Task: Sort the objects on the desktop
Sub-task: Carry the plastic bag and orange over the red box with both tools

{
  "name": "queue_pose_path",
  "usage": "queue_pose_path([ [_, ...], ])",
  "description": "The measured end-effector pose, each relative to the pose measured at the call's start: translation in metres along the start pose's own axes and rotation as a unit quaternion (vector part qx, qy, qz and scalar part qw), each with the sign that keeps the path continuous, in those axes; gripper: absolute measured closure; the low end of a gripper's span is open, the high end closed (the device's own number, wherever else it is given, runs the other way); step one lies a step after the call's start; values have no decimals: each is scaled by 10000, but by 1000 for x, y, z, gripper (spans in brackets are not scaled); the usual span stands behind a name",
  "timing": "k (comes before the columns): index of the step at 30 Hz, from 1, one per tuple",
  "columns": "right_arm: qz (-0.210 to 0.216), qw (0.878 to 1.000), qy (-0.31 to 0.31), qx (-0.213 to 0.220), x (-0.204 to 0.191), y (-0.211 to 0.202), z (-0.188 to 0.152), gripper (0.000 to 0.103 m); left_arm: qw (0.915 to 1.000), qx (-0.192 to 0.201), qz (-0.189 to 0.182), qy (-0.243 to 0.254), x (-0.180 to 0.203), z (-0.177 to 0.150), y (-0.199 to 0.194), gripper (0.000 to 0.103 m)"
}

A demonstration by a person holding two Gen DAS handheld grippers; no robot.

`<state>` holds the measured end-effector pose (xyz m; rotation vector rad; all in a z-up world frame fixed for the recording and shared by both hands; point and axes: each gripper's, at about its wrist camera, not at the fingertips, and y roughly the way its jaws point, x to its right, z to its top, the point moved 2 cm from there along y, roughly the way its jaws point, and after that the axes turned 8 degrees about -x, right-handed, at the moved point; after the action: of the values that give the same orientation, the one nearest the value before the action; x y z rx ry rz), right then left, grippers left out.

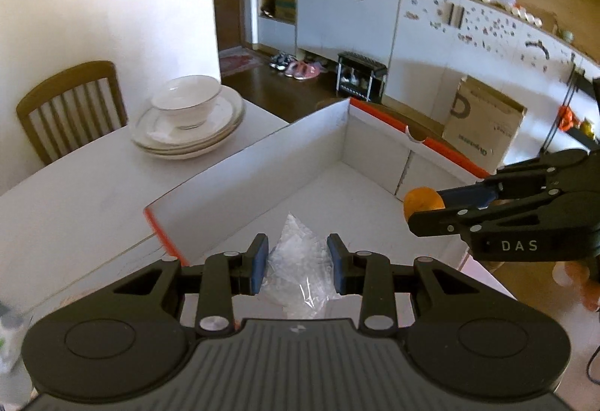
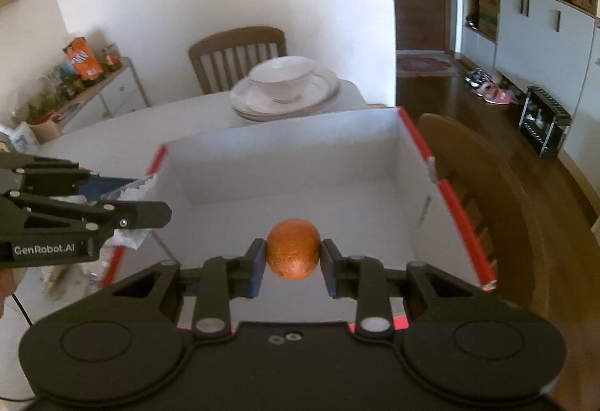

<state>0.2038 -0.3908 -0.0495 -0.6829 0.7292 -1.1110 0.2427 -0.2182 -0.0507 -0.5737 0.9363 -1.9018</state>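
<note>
Right wrist view: right hand-held gripper (image 2: 293,263) clamped on orange (image 2: 293,249), hanging over white box (image 2: 285,163) interior, drop straight below. Left hand-held gripper (image 1: 298,263) pinching clear plastic bag (image 1: 300,261), past box's near-left wall, also above interior.

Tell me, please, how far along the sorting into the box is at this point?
Nothing looks done yet: the white box shows a bare floor. In hand: the right claw grips an orange over the box, and the left claw holds a clear plastic bag near its corner. Both must still be dropped in; the bowl on stacked plates is untouched.
</note>
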Motion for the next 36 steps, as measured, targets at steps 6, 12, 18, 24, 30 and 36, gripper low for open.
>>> queue_pose_path([
  [6,-87,9998,-43,-193,17,19,5,73,9994,-309,-75,139,4,18,34,70],
  [12,-126,9984,-183,-513,24,43,12,73,9972,-713,-124,194,5,28,68,70],
  [18,-102,9954,-389,-868,28,68,15,73,9938,-1076,-141,225,6,35,97,70],
  [24,-38,9890,-749,-1271,23,81,19,73,9855,-1670,-249,158,5,35,122,70],
  [30,-86,9835,-915,-1559,20,89,18,73,9743,-2214,-404,50,3,30,138,70],
  [36,-109,9801,-913,-1760,22,94,17,73,9680,-2472,-432,91,4,27,148,70],
])
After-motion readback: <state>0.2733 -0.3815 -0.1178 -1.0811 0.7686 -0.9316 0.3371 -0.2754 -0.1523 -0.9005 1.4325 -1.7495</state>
